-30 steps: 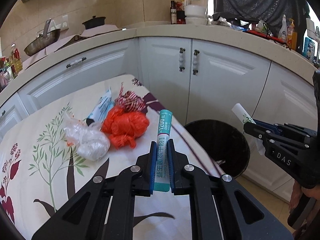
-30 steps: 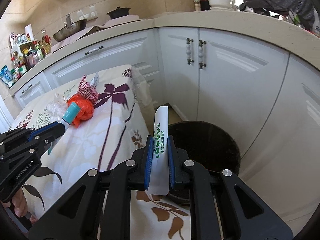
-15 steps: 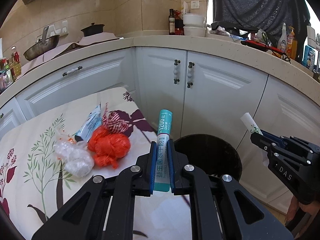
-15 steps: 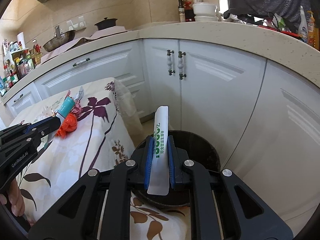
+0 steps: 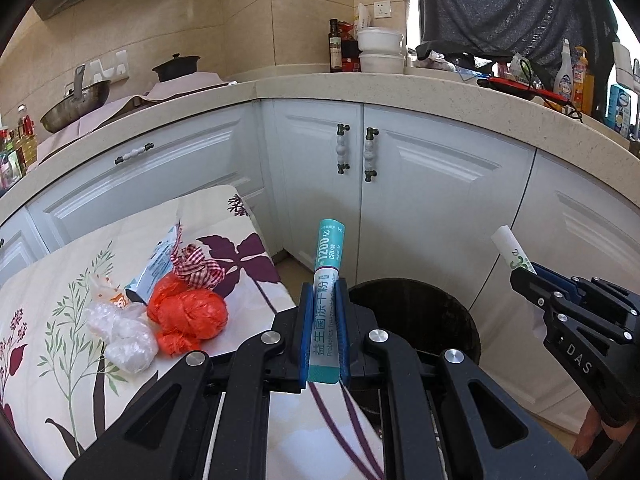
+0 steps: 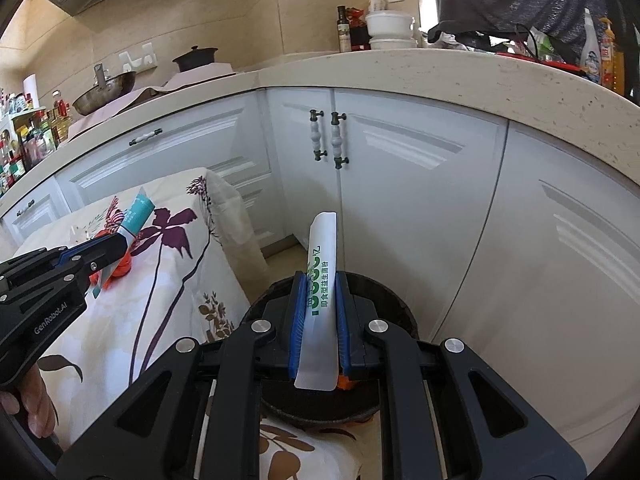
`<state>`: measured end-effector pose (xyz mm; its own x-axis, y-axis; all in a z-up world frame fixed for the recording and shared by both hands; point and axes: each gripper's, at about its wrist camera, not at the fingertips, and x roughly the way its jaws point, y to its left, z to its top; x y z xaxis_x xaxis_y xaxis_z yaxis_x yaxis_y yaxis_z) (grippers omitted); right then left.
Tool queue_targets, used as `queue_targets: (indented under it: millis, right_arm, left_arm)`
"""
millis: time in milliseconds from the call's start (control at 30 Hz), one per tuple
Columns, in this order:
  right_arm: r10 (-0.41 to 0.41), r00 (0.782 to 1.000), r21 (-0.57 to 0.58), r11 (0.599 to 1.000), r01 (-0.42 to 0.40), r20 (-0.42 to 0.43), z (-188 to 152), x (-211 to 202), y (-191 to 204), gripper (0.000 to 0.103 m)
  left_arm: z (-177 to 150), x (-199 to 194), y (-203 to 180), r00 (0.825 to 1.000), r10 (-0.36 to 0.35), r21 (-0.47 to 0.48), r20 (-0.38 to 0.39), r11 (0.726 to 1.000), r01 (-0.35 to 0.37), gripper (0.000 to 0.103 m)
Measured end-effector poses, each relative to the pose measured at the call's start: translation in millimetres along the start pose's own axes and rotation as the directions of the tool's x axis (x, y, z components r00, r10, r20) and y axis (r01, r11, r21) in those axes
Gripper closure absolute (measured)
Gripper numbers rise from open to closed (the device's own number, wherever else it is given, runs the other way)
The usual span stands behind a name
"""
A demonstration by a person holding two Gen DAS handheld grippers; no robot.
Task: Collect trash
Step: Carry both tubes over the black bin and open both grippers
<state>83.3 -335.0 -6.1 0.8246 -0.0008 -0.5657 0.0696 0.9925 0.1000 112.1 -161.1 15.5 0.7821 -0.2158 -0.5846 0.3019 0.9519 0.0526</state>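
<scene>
Both tongs are clamped on sachets. Low in the centre of the left wrist view, the left gripper [image 5: 324,312] pinches a teal-and-white probiotic powder stick [image 5: 327,292] between its blue pads, the teal end poking up past the tips; its lower end is cut off by the black linkage. At the left of that view a floral tablecloth [image 5: 48,280] carries a clear crumpled plastic bag [image 5: 124,336], an orange plastic bag [image 5: 188,320], a red-checked wrapper [image 5: 198,270] and a pale blue packet [image 5: 158,264] partly buried under them. Right of centre, the dark round trash bin [image 5: 436,312] sits on the floor by the white cabinet doors [image 5: 432,208], its inside too dark to read. At the far right edge the right gripper [image 5: 520,276] shows side-on. In the right wrist view, centre, that gripper [image 6: 318,300] squeezes a white stick sachet with green print [image 6: 322,272] above the bin, hiding most of the rim; something orange peeks out below the sachet, unclear what.
</scene>
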Motion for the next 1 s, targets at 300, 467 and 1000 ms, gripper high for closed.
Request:
queue_targets:
  millis: [300,467,1000]
  right_arm:
    - [-0.022,1.000,0.002,1.000,0.022,0.008,-0.4,9.2,-8.1,0.089]
    - [-0.020,1.000,0.010,1.000,0.020,0.004,-0.6,18.6,-11.2,0.089]
    - [-0.045,0.999,0.040,0.998,0.045,0.000,4.1,58.0,-22.7,0.080]
  left_arm:
    - [2.6,18.2,-15.2,1.000,0.015,0.001,-0.012,1.000,-0.015,0.091]
    - [1.8,28.6,-24.3,0.999,0.020,0.013,-0.029,1.000,-0.020,0.091]
    - [12.6,59.7,-44.0,0.997,0.043,0.002,-0.069,0.999,-0.043,0.088]
